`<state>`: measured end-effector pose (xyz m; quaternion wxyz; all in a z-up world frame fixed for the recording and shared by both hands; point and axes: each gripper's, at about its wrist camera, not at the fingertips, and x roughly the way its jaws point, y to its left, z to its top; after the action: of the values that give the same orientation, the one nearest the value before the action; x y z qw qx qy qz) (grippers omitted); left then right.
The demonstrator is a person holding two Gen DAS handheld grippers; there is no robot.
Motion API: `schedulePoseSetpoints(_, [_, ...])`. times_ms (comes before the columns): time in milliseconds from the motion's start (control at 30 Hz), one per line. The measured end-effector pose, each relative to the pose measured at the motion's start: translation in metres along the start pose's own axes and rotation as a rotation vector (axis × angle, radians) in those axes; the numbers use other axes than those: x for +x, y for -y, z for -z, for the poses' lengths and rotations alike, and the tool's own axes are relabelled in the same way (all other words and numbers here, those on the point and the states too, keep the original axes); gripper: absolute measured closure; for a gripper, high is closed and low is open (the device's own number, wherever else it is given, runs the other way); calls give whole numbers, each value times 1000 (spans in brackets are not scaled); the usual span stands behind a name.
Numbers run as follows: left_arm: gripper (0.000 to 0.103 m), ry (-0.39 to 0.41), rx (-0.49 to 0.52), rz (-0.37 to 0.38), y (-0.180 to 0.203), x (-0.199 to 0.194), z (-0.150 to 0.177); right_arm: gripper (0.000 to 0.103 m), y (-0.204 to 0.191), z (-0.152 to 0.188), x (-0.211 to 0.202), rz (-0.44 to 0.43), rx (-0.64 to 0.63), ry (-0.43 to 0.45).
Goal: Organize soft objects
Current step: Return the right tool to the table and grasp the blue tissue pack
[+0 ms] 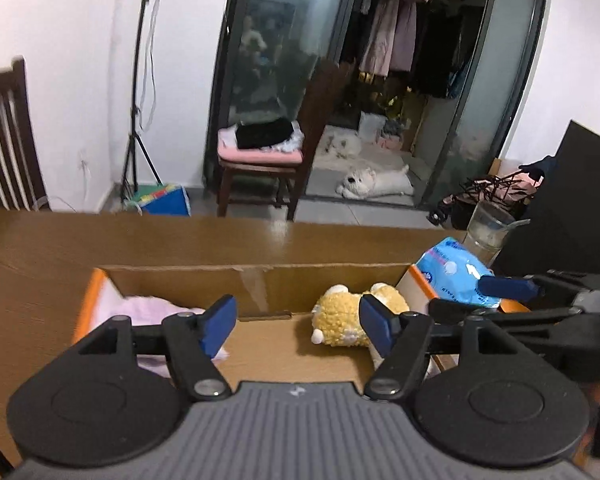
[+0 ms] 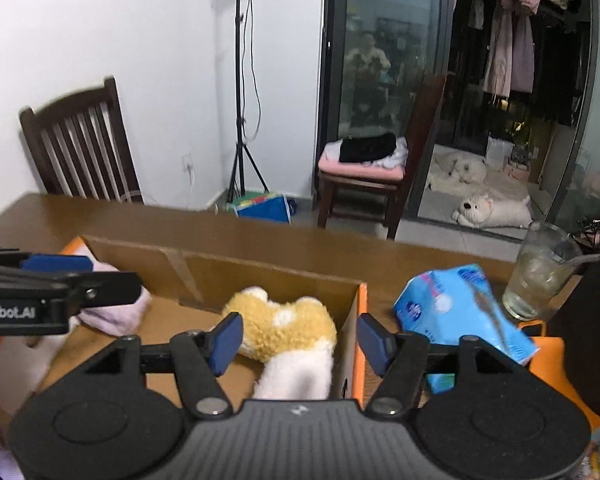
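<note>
Cardboard box sits open on a brown wooden table, and you hold a gripper over its near edge in each hand. Your left gripper has its blue pads spread apart with nothing between them; beyond it, on the box floor, lies a yellow plush toy on its side, toward the right end. A pale pink cloth is bunched in the left end of the same box. Your right gripper is also spread and holds nothing; the plush toy shows between its fingers but beyond them, with no pad pressing on it. Just outside the box's right wall, a blue pack of tissues rests on the table, tilted, and near it stands a glass of water with a straw. If the tissue pack is the next item, it will likely feel light and squashy, with a slick plastic wrap that can slide, so take it across its narrow middle rather than by a corner. The plush toy should compress easily and forgive a firm squeeze at the body. The cloth will sag and trail, so pinch a thick fold. Keep clear of the glass, which could tip.
</note>
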<state>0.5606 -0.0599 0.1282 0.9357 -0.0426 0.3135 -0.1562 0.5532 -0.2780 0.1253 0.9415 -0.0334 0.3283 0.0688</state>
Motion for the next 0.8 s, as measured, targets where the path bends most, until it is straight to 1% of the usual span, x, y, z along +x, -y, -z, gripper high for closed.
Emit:
schedulePoseSetpoints(67, [31,34,15,-18,3,-27,1,37,-2,-1,-24,1,-10,29])
schedulePoseSetpoints(133, [27,64,26,-51,8,-54,6,33,-5,1,-46,2,-13,55])
schedulePoseSetpoints(233, [24,125,55,-145,14,-100,28,28,-9,10,-87,-21,-3,111])
schedulePoseSetpoints(300, [23,177,82,-174,17,-133,47,27,-11,27,-114,-56,9,156])
schedulePoseSetpoints(367, [19,222,88,-177,18,-164,67,27,-14,48,-141,-90,21,194])
schedulePoseSetpoints(433, [15,259,74,-173,17,-197,93,23,-18,67,-164,-108,32,226])
schedulePoseSetpoints(500, [13,302,88,-168,17,-228,120,21,-24,92,-189,-130,39,263])
schedulePoseSetpoints(567, [9,376,94,-198,19,-261,155,20,-29,116,-209,-150,38,286])
schedulePoseSetpoints(600, [5,408,99,-220,22,-275,174,19,-32,130,-218,-157,43,300])
schedulePoseSetpoints(667, [1,464,121,-237,28,-298,207,18,-37,158,-235,-180,49,318])
schedulePoseSetpoints(733, [0,467,130,-243,34,-314,241,14,-41,195,-248,-204,70,349])
schedulePoseSetpoints(800, [0,424,126,-223,35,-321,271,14,-46,231,-254,-194,72,342])
